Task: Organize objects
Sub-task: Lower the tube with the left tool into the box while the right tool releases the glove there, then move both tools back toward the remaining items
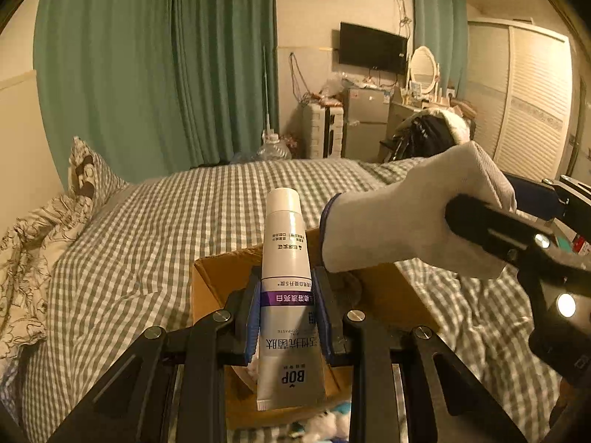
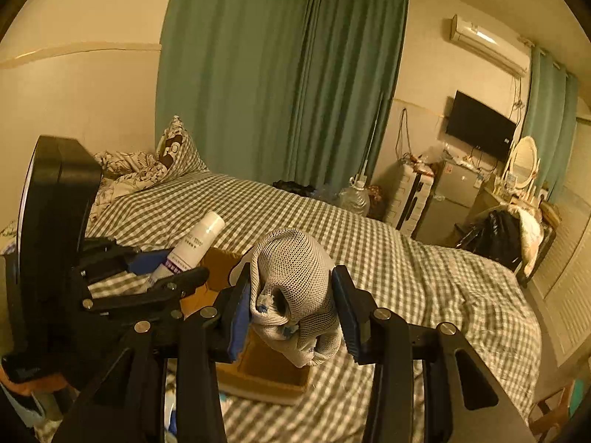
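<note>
Left gripper (image 1: 286, 317): blue pads clamped on smooth white plastic toothpaste tube (image 1: 284, 280), round cap up, purple band, "BOP" printed, held above open brown cardboard box (image 1: 210, 277). Right gripper (image 2: 291, 306): pads pinching bunched grey-white mesh-knit glove (image 2: 291, 280), blue trim, also over box. Box sits on green-white gingham bed cover (image 1: 147, 221).

You are working in a home bedroom: a bed under a green-and-white checked cover (image 2: 369, 251) fills it, with long green curtains (image 2: 280, 74), a black wall-mounted television (image 2: 480, 125), a white air conditioner (image 2: 487, 44), an oval vanity mirror (image 1: 421, 66) and white louvred wardrobe doors (image 1: 532, 103).
</note>
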Demonstrator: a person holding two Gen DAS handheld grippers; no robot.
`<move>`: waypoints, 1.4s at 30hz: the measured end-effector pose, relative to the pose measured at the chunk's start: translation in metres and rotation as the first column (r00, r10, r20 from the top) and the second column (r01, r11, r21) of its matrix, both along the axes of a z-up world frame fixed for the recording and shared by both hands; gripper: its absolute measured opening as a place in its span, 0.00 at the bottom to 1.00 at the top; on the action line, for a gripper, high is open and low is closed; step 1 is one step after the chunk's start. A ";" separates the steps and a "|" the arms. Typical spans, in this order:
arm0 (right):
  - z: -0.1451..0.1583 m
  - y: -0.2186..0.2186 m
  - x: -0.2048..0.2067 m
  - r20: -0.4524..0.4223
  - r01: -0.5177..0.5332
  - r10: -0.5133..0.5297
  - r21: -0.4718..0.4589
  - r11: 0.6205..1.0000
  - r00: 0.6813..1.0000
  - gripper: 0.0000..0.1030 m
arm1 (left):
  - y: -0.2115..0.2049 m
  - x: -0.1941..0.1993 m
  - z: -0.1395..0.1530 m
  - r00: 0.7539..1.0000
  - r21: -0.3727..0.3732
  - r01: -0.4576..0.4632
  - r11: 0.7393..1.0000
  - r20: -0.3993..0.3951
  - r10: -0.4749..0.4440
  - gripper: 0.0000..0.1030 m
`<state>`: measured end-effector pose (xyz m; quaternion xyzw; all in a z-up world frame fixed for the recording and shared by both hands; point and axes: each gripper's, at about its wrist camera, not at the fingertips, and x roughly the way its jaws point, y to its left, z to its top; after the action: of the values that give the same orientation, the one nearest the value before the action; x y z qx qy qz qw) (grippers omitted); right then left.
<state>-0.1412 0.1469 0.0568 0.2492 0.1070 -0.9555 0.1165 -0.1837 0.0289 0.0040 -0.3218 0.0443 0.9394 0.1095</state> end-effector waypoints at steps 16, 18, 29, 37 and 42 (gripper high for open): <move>-0.057 0.013 -0.064 0.121 0.029 -0.018 -0.088 0.996 0.993 0.63 | -0.014 -0.054 -0.058 0.988 0.000 -0.040 0.999 0.149 0.040 0.75; -0.054 0.019 -0.057 0.113 0.033 -0.022 -0.100 0.994 0.993 0.66 | -0.017 -0.048 -0.053 0.990 0.010 -0.063 0.998 0.124 0.062 0.81; -0.001 0.034 0.005 0.045 0.078 -0.073 -0.108 0.991 0.996 0.76 | -0.020 0.011 -0.013 0.995 -0.002 -0.081 0.997 0.064 0.081 0.96; 0.044 0.025 0.078 -0.059 0.077 -0.080 -0.053 0.996 0.995 0.86 | -0.032 0.077 0.026 0.995 -0.014 -0.097 0.995 -0.018 0.097 1.00; 0.045 0.024 0.111 -0.058 0.087 -0.089 -0.032 0.996 0.994 0.87 | -0.045 0.108 0.027 0.996 -0.013 -0.092 0.996 -0.014 0.092 1.00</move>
<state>-0.0307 0.1712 0.1013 0.2235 0.0855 -0.9681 0.0747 -0.0755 -0.0162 0.0307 -0.3178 0.0366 0.9453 0.0637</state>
